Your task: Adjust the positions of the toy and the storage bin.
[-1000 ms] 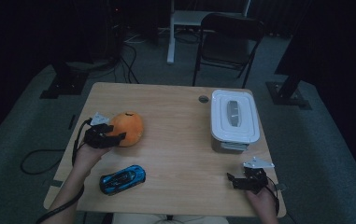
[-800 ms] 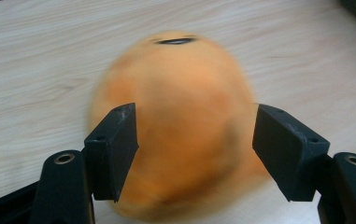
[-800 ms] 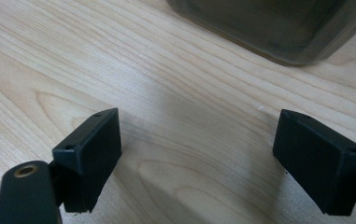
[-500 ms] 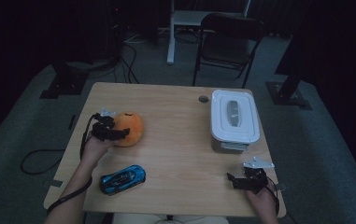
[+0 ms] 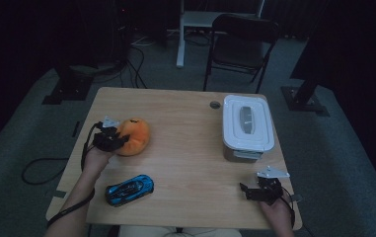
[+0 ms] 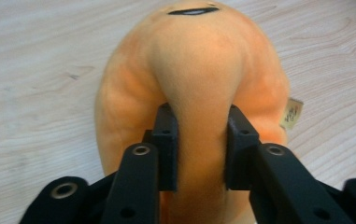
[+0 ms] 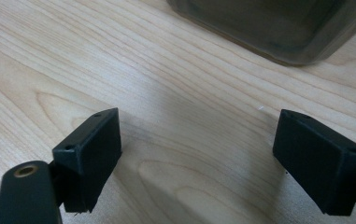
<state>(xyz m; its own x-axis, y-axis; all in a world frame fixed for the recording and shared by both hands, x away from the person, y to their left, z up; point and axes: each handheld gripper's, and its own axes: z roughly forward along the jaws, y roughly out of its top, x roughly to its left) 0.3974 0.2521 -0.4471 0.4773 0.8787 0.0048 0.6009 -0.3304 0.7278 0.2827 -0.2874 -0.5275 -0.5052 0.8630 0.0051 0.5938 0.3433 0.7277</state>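
One orange plush toy (image 6: 199, 93), pinched

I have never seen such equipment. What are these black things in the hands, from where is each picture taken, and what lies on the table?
A person holds a two-jaw tool in each hand. One picture looks down from above; the other two come from cameras riding on each tool. On the wooden table lie an orange plush toy, a blue toy car and a lidded white box. The left tool has just been closing and now pinches the plush. The right tool rests open near the box, holding nothing.
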